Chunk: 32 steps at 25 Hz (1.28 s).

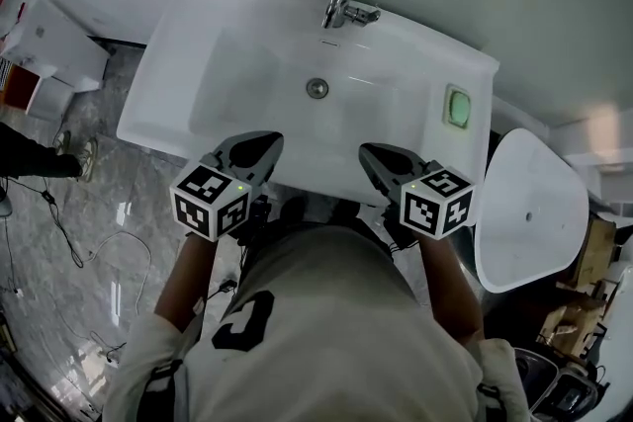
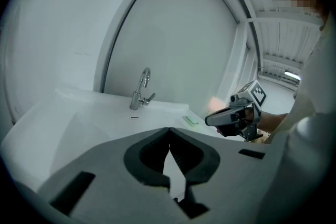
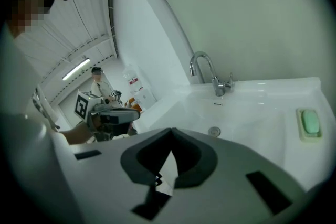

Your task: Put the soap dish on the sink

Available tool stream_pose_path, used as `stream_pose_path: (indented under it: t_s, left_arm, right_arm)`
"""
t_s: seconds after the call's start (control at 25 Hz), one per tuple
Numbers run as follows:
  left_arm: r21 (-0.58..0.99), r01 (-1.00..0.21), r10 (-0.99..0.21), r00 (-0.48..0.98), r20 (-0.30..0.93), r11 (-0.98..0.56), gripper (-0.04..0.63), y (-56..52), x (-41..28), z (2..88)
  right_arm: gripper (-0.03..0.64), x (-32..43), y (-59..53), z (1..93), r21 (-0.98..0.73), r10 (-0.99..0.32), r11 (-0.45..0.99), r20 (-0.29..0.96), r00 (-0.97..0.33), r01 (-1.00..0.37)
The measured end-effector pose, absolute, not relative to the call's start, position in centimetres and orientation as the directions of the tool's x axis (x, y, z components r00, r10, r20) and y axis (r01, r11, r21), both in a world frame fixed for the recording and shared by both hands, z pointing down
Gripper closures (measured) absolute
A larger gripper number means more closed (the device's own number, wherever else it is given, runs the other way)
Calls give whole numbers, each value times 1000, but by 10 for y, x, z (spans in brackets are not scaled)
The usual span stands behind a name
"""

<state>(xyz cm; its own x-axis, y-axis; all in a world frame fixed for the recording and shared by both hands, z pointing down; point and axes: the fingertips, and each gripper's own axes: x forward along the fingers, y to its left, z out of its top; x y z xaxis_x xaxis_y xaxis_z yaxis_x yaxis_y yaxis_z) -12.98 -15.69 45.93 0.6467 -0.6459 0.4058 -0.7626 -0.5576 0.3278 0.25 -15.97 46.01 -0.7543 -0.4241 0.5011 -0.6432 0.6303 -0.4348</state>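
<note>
The white soap dish (image 1: 456,107) with a green soap bar rests on the flat right rim of the white sink (image 1: 178,44). It also shows in the left gripper view (image 2: 191,120) and in the right gripper view (image 3: 310,123). My left gripper (image 1: 267,142) hovers over the sink's front edge, left of centre, shut with nothing in it (image 2: 169,131). Over the front edge right of centre, my right gripper (image 1: 368,153) is also shut and empty (image 3: 171,133). It is well short of the dish. Each gripper sees the other, the right gripper (image 2: 231,117) and the left gripper (image 3: 113,113).
A chrome faucet (image 1: 341,5) stands at the back of the sink and a drain (image 1: 316,88) lies in the bowl. A second white basin (image 1: 529,208) stands to the right. Cables (image 1: 59,222) trail over the marble floor at left, beside a white box (image 1: 49,49).
</note>
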Motion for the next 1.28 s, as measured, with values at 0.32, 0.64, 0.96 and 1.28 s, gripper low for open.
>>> stream_pose_path:
  t_s: [0.32, 0.64, 0.96, 1.28]
  left_arm:
    - [316, -697, -582, 714, 389, -644, 577, -142, -128, 454]
    - [326, -696, -575, 715, 397, -640, 577, -125, -150, 459]
    - [341, -666, -542, 742, 395, -663, 577, -113, -157, 464]
    - [356, -654, -520, 752, 405, -668, 577, -100, -153, 471]
  right_arm:
    - [607, -10, -141, 440, -603, -437, 538, 398, -806, -589]
    - [607, -33, -128, 400, -787, -495, 441, 189, -848, -433]
    - [607, -66, -94, 400, -739, -446, 490, 243, -861, -462]
    - [607, -82, -60, 414, -771, -368, 471, 268, -890, -428]
